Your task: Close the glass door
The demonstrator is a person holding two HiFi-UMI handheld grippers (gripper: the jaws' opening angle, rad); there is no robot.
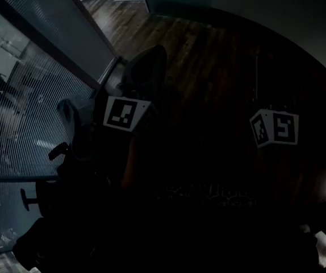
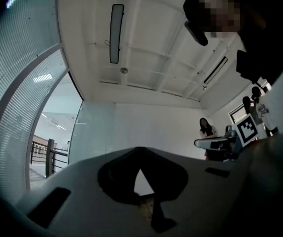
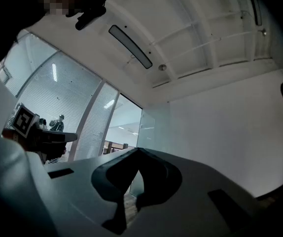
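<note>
The glass door stands open, its clear leaf swung towards the white wall beside the doorway. The right gripper view shows the same door leaf ahead, some way off. My left gripper is shut with nothing in it and tilts slightly up towards the doorway. My right gripper is also shut and empty. In the dark head view only the left gripper's marker cube and the right gripper's marker cube show clearly, above a dark wooden floor. Neither gripper touches the door.
A striped glass partition runs along the left. A railing stands beyond the doorway. A person stands by the far wall, and other people show behind the partition. Office chairs sit at the left.
</note>
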